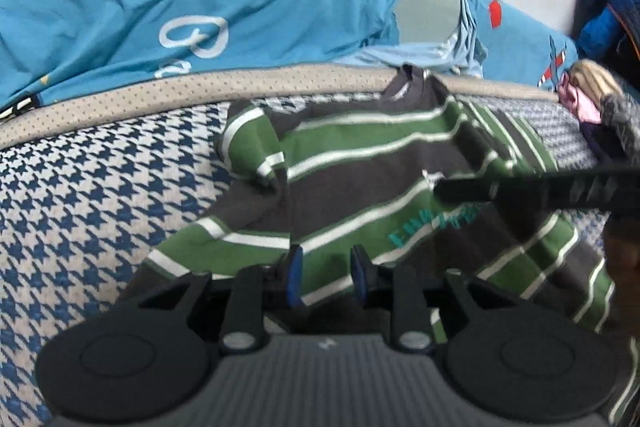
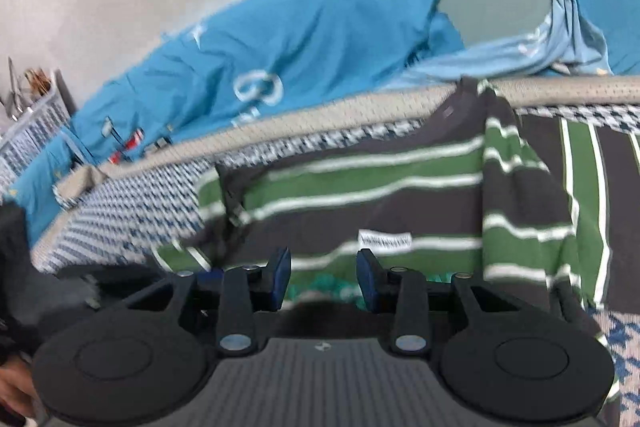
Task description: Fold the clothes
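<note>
A shirt (image 1: 360,183) striped in green, dark grey and white lies spread on the houndstooth mattress (image 1: 92,195), collar toward the far edge. My left gripper (image 1: 326,261) hovers over its lower hem, open, with only flat cloth showing in the gap. A black finger (image 1: 500,187) of the right gripper reaches in from the right over the teal lettering. In the right wrist view the shirt (image 2: 380,195) has its right side folded over the body and a white label (image 2: 386,239) showing. My right gripper (image 2: 324,261) stands open just above the cloth.
A blue quilt (image 1: 180,7) with white stars and letters is bunched along the wall behind the beige mattress edge (image 1: 160,91). A heap of clothes (image 1: 592,99) lies far right. A white basket (image 2: 32,123) stands at the left. A hand (image 2: 12,387) shows bottom left.
</note>
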Demonstrator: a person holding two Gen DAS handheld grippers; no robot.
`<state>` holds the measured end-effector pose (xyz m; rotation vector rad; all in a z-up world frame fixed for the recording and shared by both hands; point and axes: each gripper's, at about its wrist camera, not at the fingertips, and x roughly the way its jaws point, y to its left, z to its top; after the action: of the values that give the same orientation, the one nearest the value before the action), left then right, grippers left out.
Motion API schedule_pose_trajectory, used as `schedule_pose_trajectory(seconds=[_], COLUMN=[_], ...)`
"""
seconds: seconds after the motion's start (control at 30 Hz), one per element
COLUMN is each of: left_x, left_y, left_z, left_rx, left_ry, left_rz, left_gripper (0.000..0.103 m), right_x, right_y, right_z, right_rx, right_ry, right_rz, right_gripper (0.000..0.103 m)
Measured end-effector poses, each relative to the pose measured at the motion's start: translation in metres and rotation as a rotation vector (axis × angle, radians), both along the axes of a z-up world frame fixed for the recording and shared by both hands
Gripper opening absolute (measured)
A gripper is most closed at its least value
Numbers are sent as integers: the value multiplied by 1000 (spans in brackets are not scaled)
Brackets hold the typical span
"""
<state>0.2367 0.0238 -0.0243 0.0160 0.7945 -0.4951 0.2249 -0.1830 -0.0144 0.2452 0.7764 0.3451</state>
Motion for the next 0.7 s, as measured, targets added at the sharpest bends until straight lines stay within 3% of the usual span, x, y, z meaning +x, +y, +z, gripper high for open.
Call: schedule_pose_trajectory(seconds=[0.17, 0.27, 0.5, 0.7], left_x=[4, 13, 46, 66], left_y=[6, 13, 36, 39], left_z=[17, 26, 29, 16], left_rx=[-49, -101, -186, -255], left_ry=[-59, -86, -100, -58], left_rz=[60, 129, 362, 413], left_gripper=[63, 79, 84, 84], right_x=[-1, -1, -4, -3], right_y=[0, 2, 5, 4], right_z=[-9, -13, -19, -21], right_rx=[-5, -8, -24, -18], right_ry=[30, 44, 48, 53], right_rz=[-2, 13, 32, 40], right_gripper=[36, 36, 36, 37])
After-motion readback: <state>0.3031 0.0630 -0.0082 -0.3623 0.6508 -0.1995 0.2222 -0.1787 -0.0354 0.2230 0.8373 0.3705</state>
